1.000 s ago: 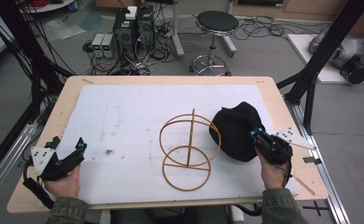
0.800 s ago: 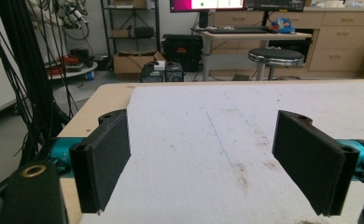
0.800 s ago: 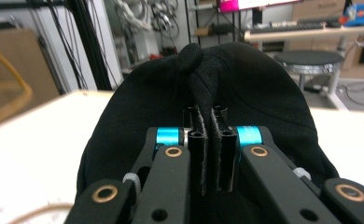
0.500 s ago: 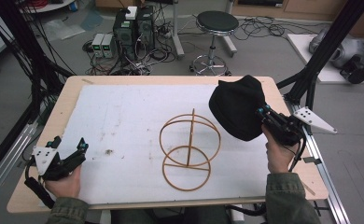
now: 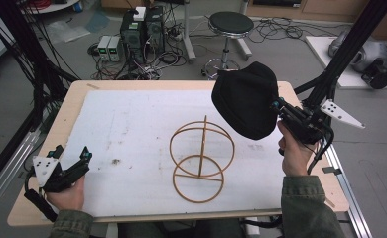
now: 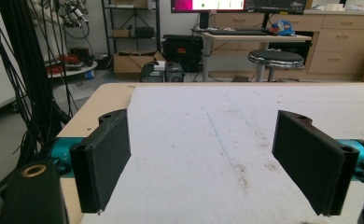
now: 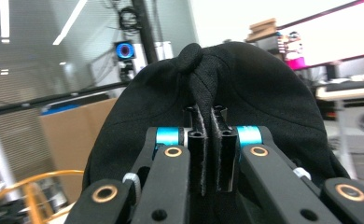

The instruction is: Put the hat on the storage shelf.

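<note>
From the high view, my right claw grips the soft black fabric cap and holds it in the air above the far right of the table, clear of the white foam sheet. A second ago the cap sat low beside the stand; half a second ago it was already rising; now it hangs higher and farther back. I take that to mean I am carrying it up and over to drape it on the orange wire stand of two hoops and a central post, which stands upright near the middle and has not moved. My left claw rests at the near left corner as before, spread apart and holding nothing.

In the left gripper view, my two flat black pads stand wide apart, with only the rough, speckled foam sheet between them and a round stool beyond the far edge.

In the right gripper view, my jaws are clenched on a pinched fold of the cap. The knit looks fine and matte, bunched into a knot above the pinch, and the crown swells round behind it. A curve of the wire stand shows at lower left, thin, smooth and rigid.
</note>
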`<state>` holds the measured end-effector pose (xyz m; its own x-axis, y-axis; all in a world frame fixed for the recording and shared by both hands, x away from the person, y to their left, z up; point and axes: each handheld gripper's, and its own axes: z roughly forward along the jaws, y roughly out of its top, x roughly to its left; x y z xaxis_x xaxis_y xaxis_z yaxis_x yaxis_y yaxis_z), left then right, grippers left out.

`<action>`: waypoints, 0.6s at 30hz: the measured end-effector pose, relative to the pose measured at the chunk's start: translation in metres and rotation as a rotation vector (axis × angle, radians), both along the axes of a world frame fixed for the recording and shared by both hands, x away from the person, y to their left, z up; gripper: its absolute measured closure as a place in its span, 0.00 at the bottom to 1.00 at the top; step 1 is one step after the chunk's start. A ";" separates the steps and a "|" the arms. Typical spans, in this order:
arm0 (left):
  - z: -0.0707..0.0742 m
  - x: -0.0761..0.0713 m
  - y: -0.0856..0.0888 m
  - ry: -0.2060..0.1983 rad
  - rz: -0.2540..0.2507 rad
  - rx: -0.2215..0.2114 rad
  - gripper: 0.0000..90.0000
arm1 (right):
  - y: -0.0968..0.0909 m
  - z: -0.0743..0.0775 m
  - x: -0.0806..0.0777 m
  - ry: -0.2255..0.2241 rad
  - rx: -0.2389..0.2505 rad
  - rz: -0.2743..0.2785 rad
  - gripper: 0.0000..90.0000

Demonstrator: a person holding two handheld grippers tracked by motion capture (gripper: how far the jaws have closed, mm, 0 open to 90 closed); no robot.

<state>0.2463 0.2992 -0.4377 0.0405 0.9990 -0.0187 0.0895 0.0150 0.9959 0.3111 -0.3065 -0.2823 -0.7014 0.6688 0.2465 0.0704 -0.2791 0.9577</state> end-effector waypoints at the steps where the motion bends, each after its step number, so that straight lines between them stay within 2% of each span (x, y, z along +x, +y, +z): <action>1: 0.000 0.000 0.000 -0.001 0.000 0.001 0.22 | 0.000 0.000 0.000 0.000 0.000 0.000 0.97; 3: 0.000 0.000 0.000 -0.003 -0.003 0.000 0.22 | 0.003 0.003 -0.001 -0.011 0.001 0.021 0.97; 5: 0.000 0.000 -0.001 -0.005 -0.003 -0.003 0.22 | 0.009 0.008 -0.003 -0.017 0.035 0.056 0.97; 7: 0.000 0.000 -0.001 -0.007 -0.003 -0.004 0.22 | 0.011 0.010 -0.003 -0.021 0.042 0.067 0.97; 8: 0.000 -0.001 0.000 -0.007 0.000 -0.004 0.22 | 0.014 0.014 -0.003 -0.021 0.070 0.110 0.97; 10: 0.000 -0.001 0.001 -0.005 0.000 -0.009 0.22 | 0.017 0.018 -0.003 -0.022 0.091 0.146 0.97; 15: 0.000 -0.001 0.002 -0.005 0.002 -0.015 0.22 | 0.030 0.025 -0.007 -0.038 0.067 0.207 0.97; 16: 0.000 -0.001 0.002 -0.005 0.000 -0.015 0.22 | 0.032 0.026 -0.007 -0.043 0.049 0.223 0.97; 18: 0.000 -0.001 0.002 -0.006 0.001 -0.013 0.22 | 0.035 0.027 -0.007 -0.051 0.042 0.228 0.97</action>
<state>0.2457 0.3012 -0.4376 0.0395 0.9987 -0.0316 0.0839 0.0282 0.9961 0.3042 -0.2719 -0.2556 -0.8451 0.4819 0.2317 0.0882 -0.3017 0.9493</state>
